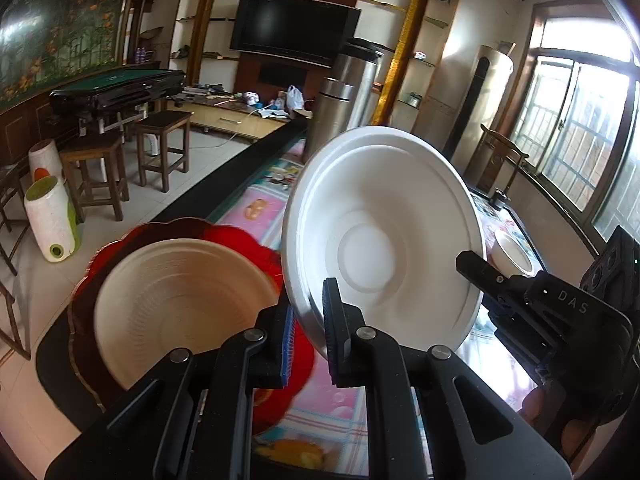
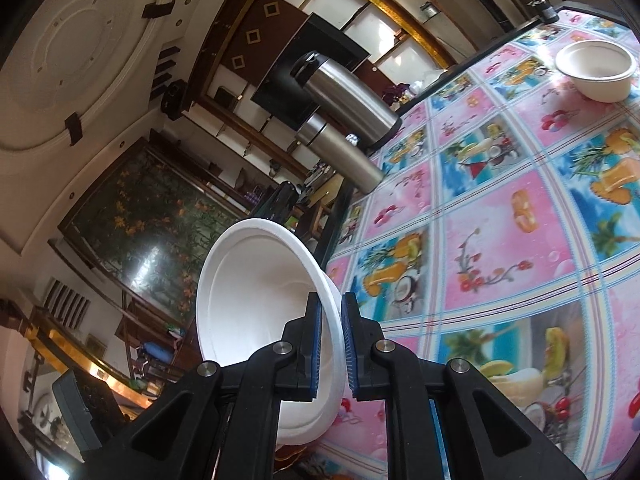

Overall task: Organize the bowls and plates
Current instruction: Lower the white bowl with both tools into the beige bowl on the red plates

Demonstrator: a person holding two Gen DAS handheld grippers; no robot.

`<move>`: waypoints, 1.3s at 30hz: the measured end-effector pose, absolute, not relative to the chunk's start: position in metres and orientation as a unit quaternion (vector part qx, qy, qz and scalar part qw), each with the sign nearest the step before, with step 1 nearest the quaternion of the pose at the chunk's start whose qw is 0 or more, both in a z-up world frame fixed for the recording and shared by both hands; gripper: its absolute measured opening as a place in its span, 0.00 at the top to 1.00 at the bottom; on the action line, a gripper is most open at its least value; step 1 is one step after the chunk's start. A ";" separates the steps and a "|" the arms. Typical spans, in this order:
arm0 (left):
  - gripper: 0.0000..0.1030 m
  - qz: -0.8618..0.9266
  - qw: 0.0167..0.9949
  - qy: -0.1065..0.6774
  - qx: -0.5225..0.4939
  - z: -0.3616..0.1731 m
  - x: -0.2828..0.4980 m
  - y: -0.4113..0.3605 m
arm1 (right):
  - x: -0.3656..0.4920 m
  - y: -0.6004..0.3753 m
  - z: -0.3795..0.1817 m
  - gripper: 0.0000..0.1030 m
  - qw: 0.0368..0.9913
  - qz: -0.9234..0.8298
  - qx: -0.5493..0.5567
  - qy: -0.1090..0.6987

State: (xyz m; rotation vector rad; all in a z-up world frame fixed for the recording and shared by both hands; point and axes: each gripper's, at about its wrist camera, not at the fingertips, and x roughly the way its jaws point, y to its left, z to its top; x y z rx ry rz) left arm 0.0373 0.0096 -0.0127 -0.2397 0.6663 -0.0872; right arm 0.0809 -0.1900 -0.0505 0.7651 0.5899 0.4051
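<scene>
Two claws on one white bowl (image 1: 380,240), which is held off the counter (image 2: 500,220) and tipped on edge with its mouth toward the left wrist camera. Left claw (image 1: 308,314): jaws narrowly apart, the bowl's lower rim between them and apparently touching both pads. Right claw (image 2: 331,308): pinched across the wall at the opposite rim, one finger inside and one outside, gap no wider than the wall. Just beside the held bowl, lower left in the left view, a beige ribbed bowl (image 1: 180,300) sits upright on a red scalloped plate (image 1: 240,240). A third bowl (image 2: 596,72) stands well apart on the far counter, and two steel flasks (image 2: 344,92) stand near the counter's edge. Handling estimate: the bowl looks like disposable moulded pulp or foam, so very light, matte rather than slippery, with a thin wall likely to flex or dent under a hard squeeze. The rolled rim looks the stiffest place to hold, with light pressure. Likely destination is nesting in the beige bowl; one claw should suffice for the weight.
</scene>
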 end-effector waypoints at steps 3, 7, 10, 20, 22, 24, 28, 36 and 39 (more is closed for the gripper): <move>0.89 -0.034 0.937 0.324 -0.124 -0.012 0.033 0.023 | 0.082 -0.176 -0.047 0.88 0.861 0.207 0.362 0.290; 0.88 -0.022 0.937 0.325 -0.129 -0.011 0.028 0.042 | 0.083 -0.154 -0.043 0.88 0.856 0.225 0.355 0.301; 0.88 -0.011 0.935 0.329 -0.131 -0.012 0.024 0.054 | 0.083 -0.136 -0.040 0.87 0.854 0.237 0.344 0.310; 0.87 0.009 0.926 0.350 -0.138 -0.021 0.013 0.083 | 0.088 -0.092 -0.044 0.87 0.842 0.267 0.316 0.345; 0.87 0.013 0.924 0.356 -0.138 -0.026 0.015 0.084 | 0.090 -0.087 -0.047 0.87 0.840 0.268 0.313 0.353; 0.87 0.016 0.921 0.362 -0.140 -0.030 0.016 0.086 | 0.091 -0.082 -0.052 0.87 0.839 0.267 0.309 0.359; 0.87 0.021 0.916 0.373 -0.142 -0.035 0.020 0.090 | 0.096 -0.075 -0.064 0.87 0.834 0.262 0.305 0.377; 0.87 0.023 0.915 0.378 -0.139 -0.037 0.020 0.090 | 0.101 -0.071 -0.072 0.87 0.831 0.263 0.304 0.385; 0.87 0.023 0.915 0.380 -0.137 -0.039 0.020 0.093 | 0.103 -0.070 -0.075 0.87 0.829 0.264 0.305 0.388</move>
